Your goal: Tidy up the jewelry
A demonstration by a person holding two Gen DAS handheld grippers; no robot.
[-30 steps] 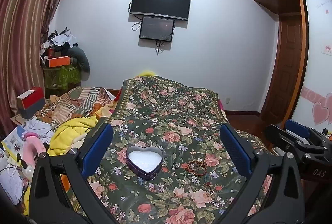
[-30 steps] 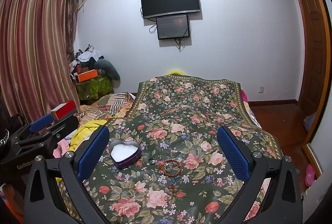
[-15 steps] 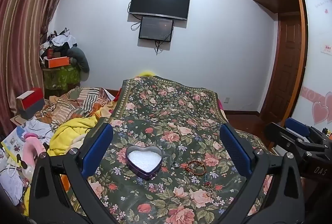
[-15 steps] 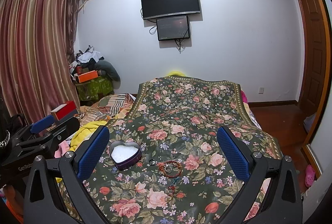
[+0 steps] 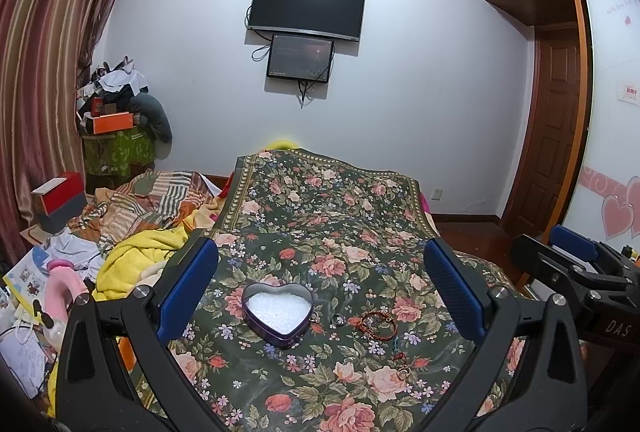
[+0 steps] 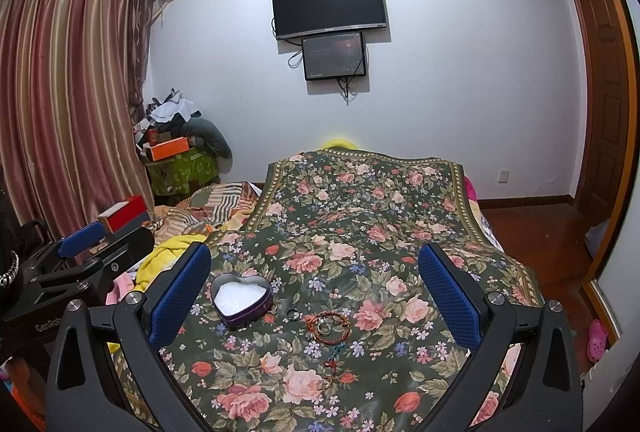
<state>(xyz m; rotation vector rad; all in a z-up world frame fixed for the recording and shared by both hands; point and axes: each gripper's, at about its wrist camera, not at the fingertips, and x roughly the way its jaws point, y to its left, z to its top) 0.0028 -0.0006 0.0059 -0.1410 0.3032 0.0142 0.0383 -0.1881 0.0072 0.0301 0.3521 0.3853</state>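
Observation:
A purple heart-shaped tin [image 5: 278, 312] with white lining lies open on the floral bedspread [image 5: 320, 216]; it also shows in the right wrist view [image 6: 241, 299]. Right of it lie a dark ring [image 5: 337, 319] [image 6: 292, 313], a red beaded bracelet [image 5: 377, 324] [image 6: 328, 325] and a small charm with a gold ring [image 5: 402, 368] [image 6: 328, 376]. A silver ring [image 6: 325, 328] lies inside the bracelet. My left gripper [image 5: 320, 292] is open and empty, above the tin. My right gripper [image 6: 316, 296] is open and empty, above the jewelry.
Crumpled yellow and striped blankets [image 5: 136, 228] lie left of the bedspread. Boxes and clutter [image 5: 60, 197] stand by the curtain. A TV [image 5: 306, 7] hangs on the far wall. A wooden door [image 5: 556, 135] is at right.
Both views have shifted very slightly. Nothing on the bed has moved and both grippers stay open.

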